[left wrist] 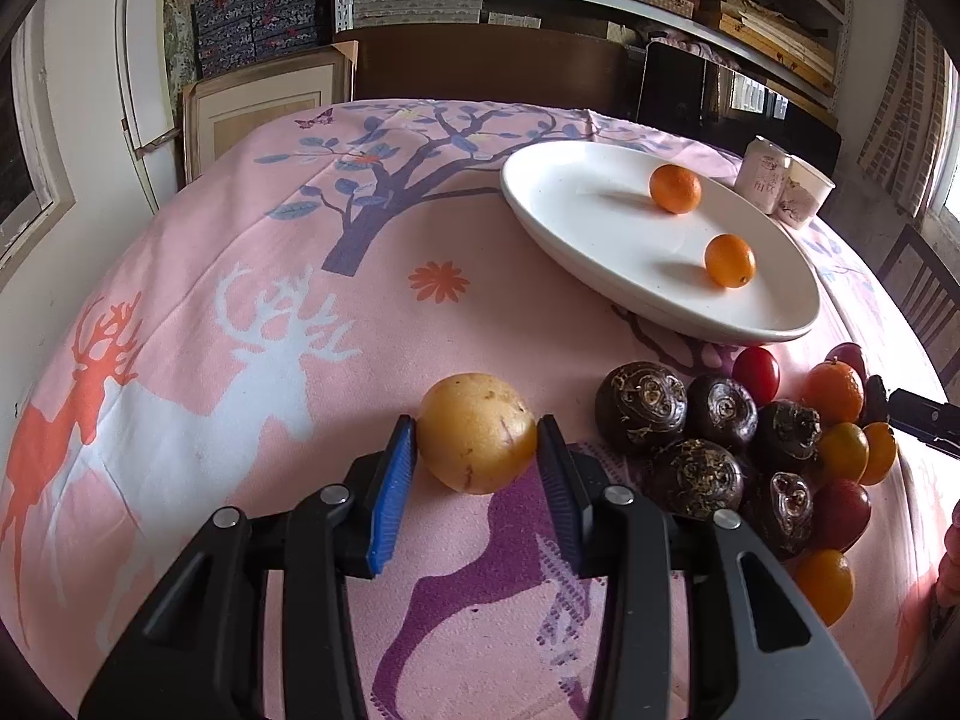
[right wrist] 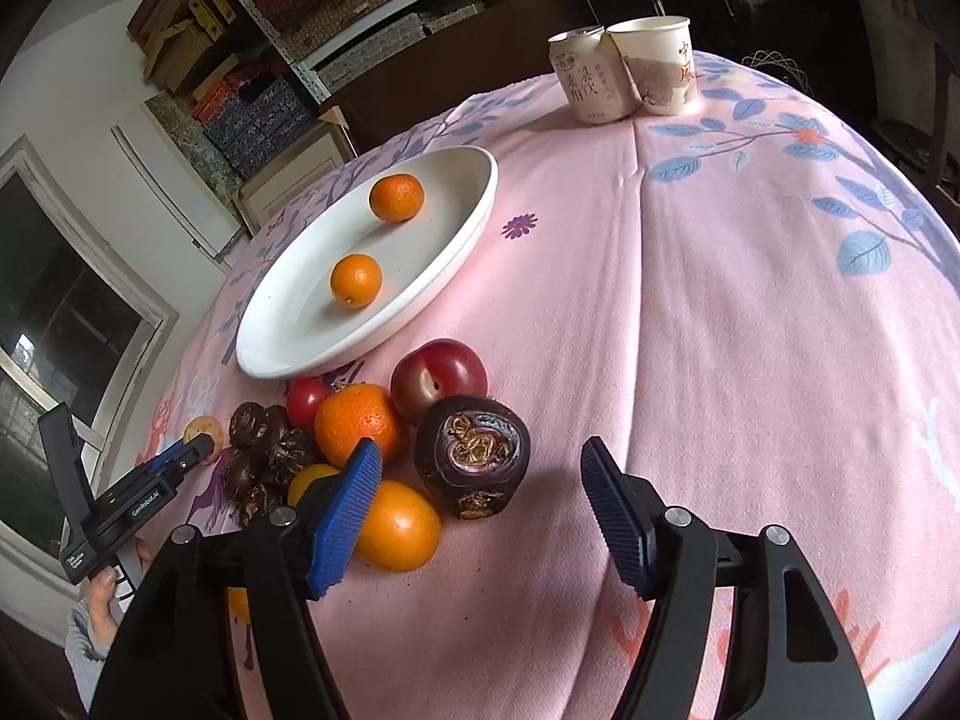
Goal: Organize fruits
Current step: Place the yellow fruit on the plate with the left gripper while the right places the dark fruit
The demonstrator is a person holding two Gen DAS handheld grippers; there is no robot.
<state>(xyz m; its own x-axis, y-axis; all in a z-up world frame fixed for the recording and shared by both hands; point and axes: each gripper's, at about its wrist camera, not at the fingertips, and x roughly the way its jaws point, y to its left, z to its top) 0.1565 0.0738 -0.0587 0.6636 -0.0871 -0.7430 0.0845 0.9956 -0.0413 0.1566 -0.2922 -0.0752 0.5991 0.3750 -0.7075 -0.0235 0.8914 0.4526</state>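
My left gripper (left wrist: 477, 441) is shut on a yellow-brown round fruit (left wrist: 477, 432) resting on the pink cloth; it also shows in the right wrist view (right wrist: 201, 429). A white oval plate (left wrist: 576, 234) holds two small oranges (left wrist: 675, 188) (left wrist: 729, 260). A pile of dark water chestnuts (left wrist: 696, 420), oranges (left wrist: 833, 391) and red fruits (left wrist: 756, 373) lies to the right. My right gripper (right wrist: 480, 468) is open, just in front of a large dark chestnut (right wrist: 474, 456), with an orange (right wrist: 396, 525) beside its left finger.
A drink can (right wrist: 585, 75) and a paper cup (right wrist: 657, 63) stand at the table's far side. The left gripper body (right wrist: 126, 498) sits left of the pile. Shelves with boxes and a wall stand behind the table.
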